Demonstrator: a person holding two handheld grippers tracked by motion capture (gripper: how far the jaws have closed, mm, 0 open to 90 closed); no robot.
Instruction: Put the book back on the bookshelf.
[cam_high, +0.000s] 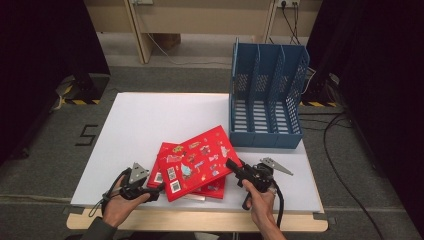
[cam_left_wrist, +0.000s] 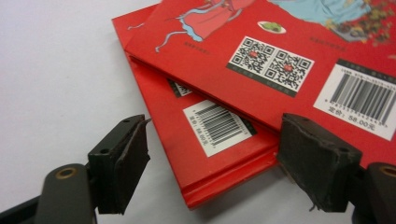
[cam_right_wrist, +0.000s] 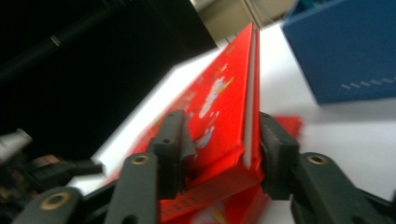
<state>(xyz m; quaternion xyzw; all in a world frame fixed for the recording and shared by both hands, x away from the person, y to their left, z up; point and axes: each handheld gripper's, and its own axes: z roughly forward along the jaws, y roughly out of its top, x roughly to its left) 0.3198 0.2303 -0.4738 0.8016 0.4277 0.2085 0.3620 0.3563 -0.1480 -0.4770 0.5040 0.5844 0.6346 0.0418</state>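
High view first: a stack of flat red hardcover picture books lies on the white table (cam_high: 150, 120), just in front of and to the left of the blue plastic three-slot file rack (cam_high: 267, 95), which serves as the landmark. The top red book (cam_high: 197, 162) sits askew on the lower red books (cam_high: 212, 189), its far corner nearly touching the rack's front lip.

The right gripper (cam_high: 234, 166) is clamped across the top book's near-right edge, on the side of the stack closest to the rack. In the right gripper view its jaws are pressed to both covers of that book (cam_right_wrist: 224, 112), with the white page block between them and the edge tilted up off the stack.

The left gripper (cam_high: 156, 189) waits at the stack's corner farthest from the rack. In the left gripper view its jaws stand wide apart, holding nothing, straddling the corner of the lower books (cam_left_wrist: 205, 154).

Judged from the boards and thin page block, the book should be stiff and fairly light, so it will not sag from an edge hold. Its glossy cover looks slippery, and a single edge grip may let it pivot. A deeper bite, close to the spine or mid-edge, should steady it for standing upright in a rack slot.
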